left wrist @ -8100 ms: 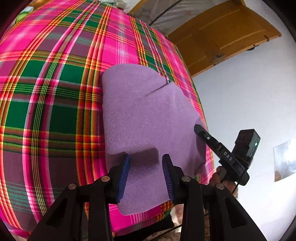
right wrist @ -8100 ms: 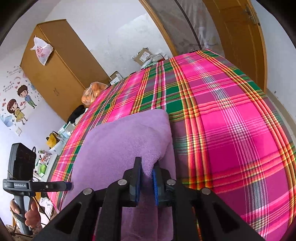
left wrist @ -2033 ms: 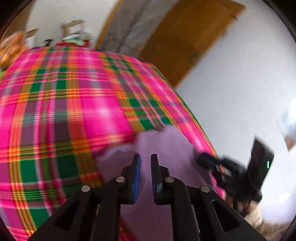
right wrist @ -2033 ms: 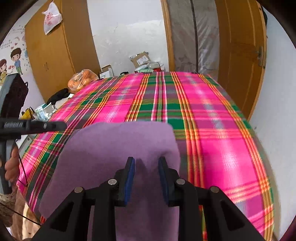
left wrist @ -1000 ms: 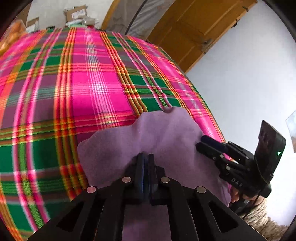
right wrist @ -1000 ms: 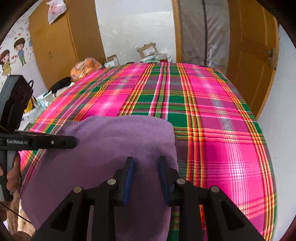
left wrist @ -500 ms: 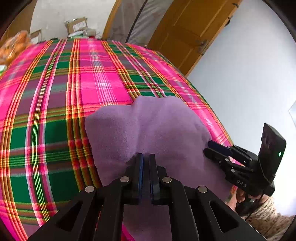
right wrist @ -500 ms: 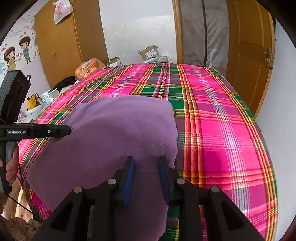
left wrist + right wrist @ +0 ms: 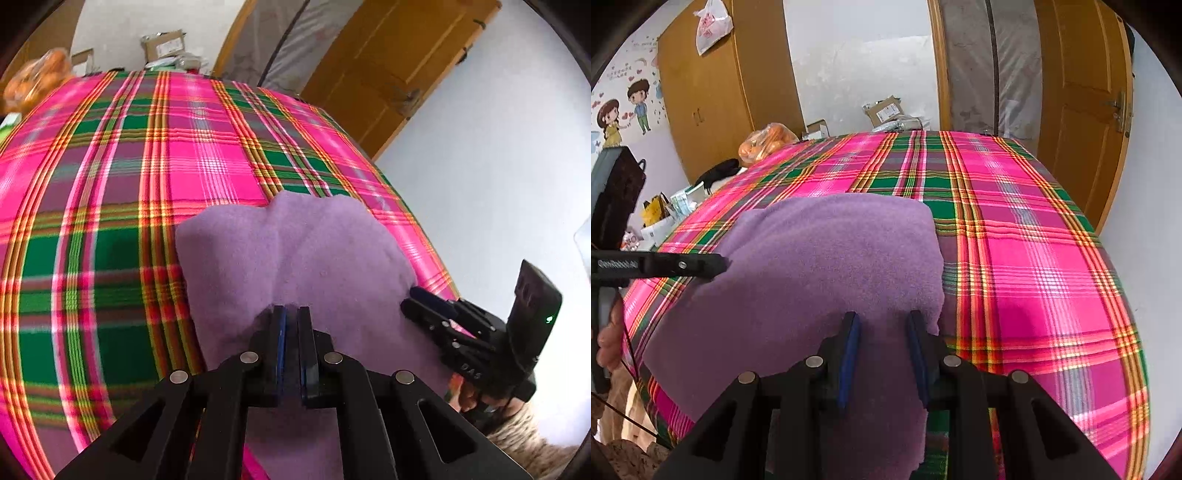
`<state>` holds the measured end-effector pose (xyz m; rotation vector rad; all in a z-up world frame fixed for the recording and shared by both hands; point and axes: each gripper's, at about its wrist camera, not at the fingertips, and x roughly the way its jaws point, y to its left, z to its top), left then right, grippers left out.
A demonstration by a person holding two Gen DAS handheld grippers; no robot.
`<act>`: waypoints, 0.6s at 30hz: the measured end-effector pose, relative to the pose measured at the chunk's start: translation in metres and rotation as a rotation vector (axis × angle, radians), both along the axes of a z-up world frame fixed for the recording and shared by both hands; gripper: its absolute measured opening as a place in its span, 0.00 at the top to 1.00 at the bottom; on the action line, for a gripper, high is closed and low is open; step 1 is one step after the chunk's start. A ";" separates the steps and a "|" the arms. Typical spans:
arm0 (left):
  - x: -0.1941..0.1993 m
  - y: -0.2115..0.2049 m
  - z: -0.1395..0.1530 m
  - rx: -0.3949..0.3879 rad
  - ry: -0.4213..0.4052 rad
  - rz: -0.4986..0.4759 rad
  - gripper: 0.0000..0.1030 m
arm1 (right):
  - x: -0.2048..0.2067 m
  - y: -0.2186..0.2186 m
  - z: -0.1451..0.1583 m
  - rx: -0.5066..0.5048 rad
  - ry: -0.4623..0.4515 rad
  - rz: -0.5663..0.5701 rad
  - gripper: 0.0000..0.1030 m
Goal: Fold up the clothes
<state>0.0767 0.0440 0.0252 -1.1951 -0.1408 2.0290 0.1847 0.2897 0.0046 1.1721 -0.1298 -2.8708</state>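
Note:
A purple fleece garment lies folded near the front edge of the bed, and its near part hangs over the edge. My left gripper is shut on the garment's near left edge, its jaws almost touching. My right gripper holds a thick fold at the near right corner, with fleece filling the gap between its blue pads. Each gripper shows in the other's view: the right gripper at the garment's right edge, the left gripper at its left edge.
A pink and green plaid cover spreads over the bed beyond and beside the garment. A wooden door, a wardrobe, cardboard boxes and an orange bag stand past the far end. A hand holds the right gripper.
Over the last second the garment has been carried further onto the bed. The left gripper, slightly apart two seconds ago, has shut on the fleece. The right jaws' gap is unchanged.

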 end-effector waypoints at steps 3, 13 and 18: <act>0.016 -0.004 0.005 0.000 0.005 -0.024 0.95 | 0.014 -0.003 0.010 0.005 0.022 0.005 0.74; 0.042 0.001 -0.006 -0.018 0.044 -0.049 0.95 | 0.040 -0.005 -0.005 -0.007 0.019 0.022 0.74; 0.044 0.001 -0.011 -0.009 0.058 -0.050 0.95 | 0.040 -0.003 -0.008 0.002 0.022 0.026 0.74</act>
